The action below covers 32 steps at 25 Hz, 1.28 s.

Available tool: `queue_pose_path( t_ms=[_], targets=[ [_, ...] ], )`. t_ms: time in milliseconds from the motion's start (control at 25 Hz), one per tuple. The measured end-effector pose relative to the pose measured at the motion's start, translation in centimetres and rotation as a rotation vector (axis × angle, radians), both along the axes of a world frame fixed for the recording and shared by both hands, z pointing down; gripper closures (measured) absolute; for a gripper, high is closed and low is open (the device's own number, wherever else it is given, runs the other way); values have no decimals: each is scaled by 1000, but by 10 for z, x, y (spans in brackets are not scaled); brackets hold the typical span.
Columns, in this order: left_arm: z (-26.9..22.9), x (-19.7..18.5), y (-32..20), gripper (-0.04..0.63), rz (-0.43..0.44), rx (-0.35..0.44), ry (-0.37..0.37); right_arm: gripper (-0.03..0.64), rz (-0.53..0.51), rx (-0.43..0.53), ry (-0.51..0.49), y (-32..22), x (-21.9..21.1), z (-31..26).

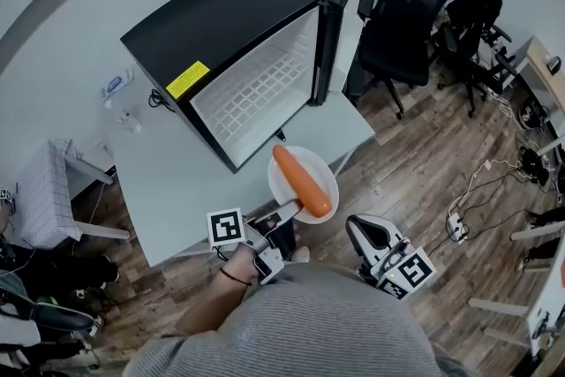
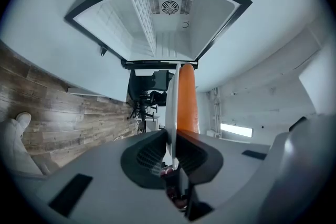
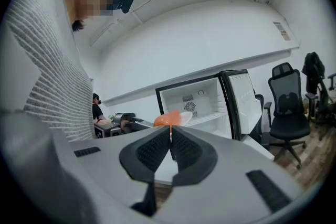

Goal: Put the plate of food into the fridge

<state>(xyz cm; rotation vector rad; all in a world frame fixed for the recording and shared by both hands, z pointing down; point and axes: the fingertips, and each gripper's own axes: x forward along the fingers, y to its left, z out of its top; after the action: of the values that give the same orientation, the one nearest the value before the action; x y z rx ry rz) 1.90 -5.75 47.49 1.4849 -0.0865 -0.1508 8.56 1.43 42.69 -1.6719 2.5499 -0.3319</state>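
Note:
A white plate (image 1: 284, 186) carrying a long orange carrot (image 1: 303, 181) hangs over the front corner of the white table (image 1: 177, 190). My left gripper (image 1: 287, 212) is shut on the plate's near rim. In the left gripper view the plate (image 2: 171, 107) stands edge-on between the jaws, with the carrot (image 2: 187, 97) on its right. Just beyond is the black mini fridge (image 1: 221, 22), its door (image 1: 344, 13) swung open and its white inside (image 2: 157, 23) facing the plate. My right gripper (image 1: 357, 229) hangs shut and empty to the right, off the table, with the fridge (image 3: 205, 102) ahead of it.
Inside the fridge is a wire shelf (image 1: 260, 93). Black office chairs (image 1: 402, 22) stand behind the open door. A power strip with cables (image 1: 457, 225) lies on the wood floor at the right. A white rack (image 1: 44, 194) stands left of the table.

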Motion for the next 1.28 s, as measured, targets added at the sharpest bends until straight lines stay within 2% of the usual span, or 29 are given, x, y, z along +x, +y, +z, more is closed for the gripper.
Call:
queue_pose_path(
  t_ms=[400, 760, 1040, 1160, 1280],
  targets=[
    [10, 9, -56, 552, -103, -7, -13, 601, -102, -16, 15, -52, 2, 3],
    [10, 34, -83, 551, -207, -25, -6, 601, -251, -25, 12, -95, 20, -1],
    [16, 35, -98, 551, -284, -30, 0, 601, -324, -21, 34, -112, 23, 0],
    [24, 31, -107, 551, -328, -37, -16, 601, -340, -35, 25, -115, 22, 3],
    [31, 45, -123, 549, -373, -38, -55, 601, -367, -50, 12, -124, 40, 0]
  ],
)
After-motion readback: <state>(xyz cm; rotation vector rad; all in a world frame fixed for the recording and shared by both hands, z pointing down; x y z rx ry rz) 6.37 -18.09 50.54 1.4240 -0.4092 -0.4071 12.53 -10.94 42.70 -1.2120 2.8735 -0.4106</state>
